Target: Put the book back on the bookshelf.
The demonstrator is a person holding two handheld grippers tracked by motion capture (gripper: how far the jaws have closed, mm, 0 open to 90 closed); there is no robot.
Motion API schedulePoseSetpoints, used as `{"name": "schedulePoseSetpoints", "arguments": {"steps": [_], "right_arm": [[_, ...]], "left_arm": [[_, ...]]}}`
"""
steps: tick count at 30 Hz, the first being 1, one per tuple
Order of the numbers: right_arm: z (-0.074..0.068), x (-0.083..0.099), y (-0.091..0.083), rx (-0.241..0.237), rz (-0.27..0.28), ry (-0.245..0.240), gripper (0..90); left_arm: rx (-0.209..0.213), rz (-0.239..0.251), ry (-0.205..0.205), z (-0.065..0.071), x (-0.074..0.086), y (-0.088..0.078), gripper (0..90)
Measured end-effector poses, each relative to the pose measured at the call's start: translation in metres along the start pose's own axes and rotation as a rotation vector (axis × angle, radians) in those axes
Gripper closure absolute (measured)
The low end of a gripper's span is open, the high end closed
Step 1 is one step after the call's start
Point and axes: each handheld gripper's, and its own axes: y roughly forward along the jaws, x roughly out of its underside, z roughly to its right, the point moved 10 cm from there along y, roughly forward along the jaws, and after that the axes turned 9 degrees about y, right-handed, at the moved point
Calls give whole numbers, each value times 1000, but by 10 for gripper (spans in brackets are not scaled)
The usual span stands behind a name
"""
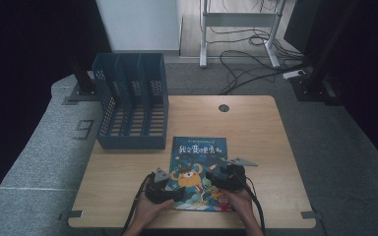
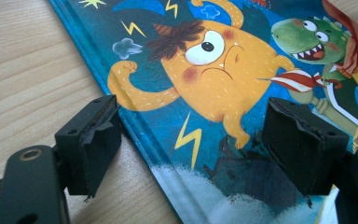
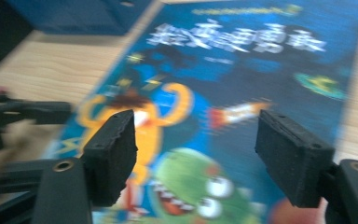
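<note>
A picture book [image 1: 197, 156] with a blue cover and an orange monster lies flat on the wooden table [image 1: 261, 128], near its front edge. My left gripper [image 1: 173, 190] sits at the book's lower left corner. In the left gripper view its open jaws [image 2: 191, 112] straddle the long left edge of the book [image 2: 214, 70], one over bare wood, the other over the cover. My right gripper [image 1: 221, 173] hovers over the lower right part of the cover. Its jaws [image 3: 196, 119] stand open above the book [image 3: 242, 74], which is blurred there, with nothing between them.
A dark blue slotted file rack [image 1: 133, 101] stands at the table's back left, just beyond the book, and its base [image 3: 74, 14] appears in the right gripper view. A round cable hole [image 1: 223, 107] lies near the far edge. Cables run across the floor behind the table.
</note>
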Motion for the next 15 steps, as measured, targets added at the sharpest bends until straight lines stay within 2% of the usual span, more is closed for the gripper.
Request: {"name": "schedulePoseSetpoints", "arguments": {"steps": [1,2,5,6,8,10,15], "right_arm": [[6,0,1,13,-2,17,259],[17,0,1,48,1,35,252],[25,0,2,65,3,57,250],[28,-1,1,49,11,80,247],[28,-2,1,50,12,84,235],[34,0,2,79,-4,95,223],[36,2,5,65,-18,120,225]], "left_arm": [[-1,0,1,0,0,0,195],[-1,0,2,0,0,0,195],[-3,0,3,0,0,0,195],[-5,-1,5,0,0,0,195],[-6,-1,7,0,0,0,195],[-6,-1,9,0,0,0,195],[-6,-1,10,0,0,0,196]]}}
